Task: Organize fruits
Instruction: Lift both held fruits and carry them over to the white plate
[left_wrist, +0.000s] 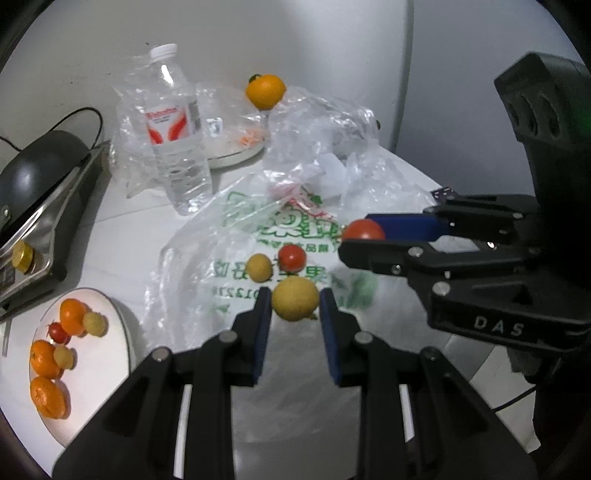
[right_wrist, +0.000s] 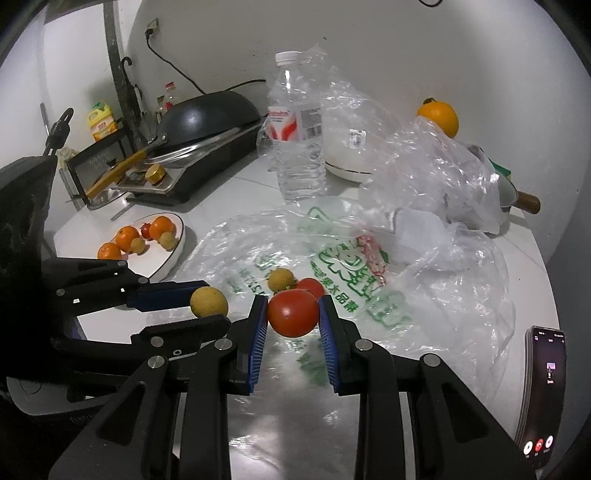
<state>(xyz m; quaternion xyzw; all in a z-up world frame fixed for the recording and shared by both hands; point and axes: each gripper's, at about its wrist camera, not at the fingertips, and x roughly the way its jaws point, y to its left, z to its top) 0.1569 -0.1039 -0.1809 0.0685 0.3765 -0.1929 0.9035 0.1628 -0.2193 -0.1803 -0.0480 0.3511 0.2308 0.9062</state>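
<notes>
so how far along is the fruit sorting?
Done: several fruits sit on the plate. In hand: left tongs grip a yellow fruit, right tongs a tomato. Left: a second tomato and small yellow fruit on the bag.

A white countertop (right_wrist: 236, 184) carries everything. Toward its left edge sit a black stove (right_wrist: 207, 162) with a dark wok (right_wrist: 207, 114) on top, and nearer, a white plate (right_wrist: 173, 254) of fruit. A clear water bottle (right_wrist: 295, 147) stands upright near the back wall, beside a white round dish (right_wrist: 351, 166). A printed transparent plastic bag (right_wrist: 332, 266) spreads flat across the middle, crumpled plastic (right_wrist: 443, 166) heaped toward the back right. A phone (right_wrist: 545, 391) lies at the right edge, screen lit.
</notes>
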